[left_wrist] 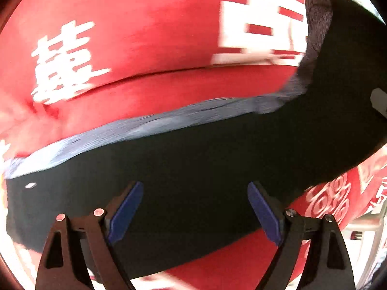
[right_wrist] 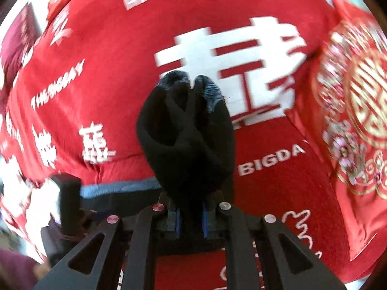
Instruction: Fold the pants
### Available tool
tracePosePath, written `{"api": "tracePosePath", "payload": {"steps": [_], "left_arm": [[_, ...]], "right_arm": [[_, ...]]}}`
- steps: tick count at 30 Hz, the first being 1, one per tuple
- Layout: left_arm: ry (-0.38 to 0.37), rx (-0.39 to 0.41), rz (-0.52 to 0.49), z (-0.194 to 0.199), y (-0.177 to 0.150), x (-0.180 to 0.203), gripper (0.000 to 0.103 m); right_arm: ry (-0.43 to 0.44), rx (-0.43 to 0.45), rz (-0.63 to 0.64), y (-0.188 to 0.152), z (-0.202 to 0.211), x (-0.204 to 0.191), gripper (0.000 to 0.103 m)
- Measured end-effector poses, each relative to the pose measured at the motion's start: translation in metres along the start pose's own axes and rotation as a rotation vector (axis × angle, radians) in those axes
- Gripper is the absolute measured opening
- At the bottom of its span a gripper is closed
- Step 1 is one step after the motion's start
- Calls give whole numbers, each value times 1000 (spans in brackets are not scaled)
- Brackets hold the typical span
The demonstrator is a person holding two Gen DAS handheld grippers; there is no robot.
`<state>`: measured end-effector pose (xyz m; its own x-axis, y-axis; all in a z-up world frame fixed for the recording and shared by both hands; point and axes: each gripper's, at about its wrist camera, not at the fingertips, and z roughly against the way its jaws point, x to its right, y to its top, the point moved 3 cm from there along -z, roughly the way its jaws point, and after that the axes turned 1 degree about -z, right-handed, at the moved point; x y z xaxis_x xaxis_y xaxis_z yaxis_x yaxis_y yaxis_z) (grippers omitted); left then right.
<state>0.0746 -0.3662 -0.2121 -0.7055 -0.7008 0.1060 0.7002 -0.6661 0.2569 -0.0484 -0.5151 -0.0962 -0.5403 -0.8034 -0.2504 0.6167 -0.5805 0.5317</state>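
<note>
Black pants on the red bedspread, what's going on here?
A person with two handheld grippers is mid-fold on a pair of black pants spread over a red bedspread printed with white characters. The right gripper is shut on a bunched wad of the pants' fabric. The left gripper is open over the flat part, holding nothing. The left wrist view is motion-blurred.

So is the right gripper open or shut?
Shut: the right gripper has its blue pads pinched on a bunch of the black pants.
</note>
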Motion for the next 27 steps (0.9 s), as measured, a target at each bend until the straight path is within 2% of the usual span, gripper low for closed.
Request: {"api": "tracePosePath", "payload": {"steps": [5,7,10,11,13,14,16,18,21,23,27], "left_arm": [[97,-35,138,14,-35,-98,89],[138,-57,184,9,-46,-126,89],[172,-82,240,11,-69,-164,89],[177,-90,251,12,-76,-172,89],[174,-89,259,15,-85,-181,89],[170,-90,255,13,-85,-182,89],[147,-95,251,14,-86,-181,89],[93,-86,256,19,-81,-172,89],[-11,-73,233,26,-61,-149,89],[-80,-75,201,26,-47,-126,89],[-211,-103,149,15,-23,-84,89]], "right_arm": [[-48,-69,230,-35,-43,-89,23],[-94,-111,346,-62,-71,-127,27],[-204,-243,567,-120,-124,-176,40],[-254,-276,649,-140,-136,-189,41],[-298,-255,737,-160,-134,-204,46],[-257,-239,719,-161,-123,-207,55],[-122,-247,618,-158,-104,-202,57],[19,-280,470,-149,-87,-187,57],[128,-310,192,-132,-77,-146,57],[199,-326,-55,-123,-80,-106,57],[324,-356,-471,-126,-97,-41,57]]}}
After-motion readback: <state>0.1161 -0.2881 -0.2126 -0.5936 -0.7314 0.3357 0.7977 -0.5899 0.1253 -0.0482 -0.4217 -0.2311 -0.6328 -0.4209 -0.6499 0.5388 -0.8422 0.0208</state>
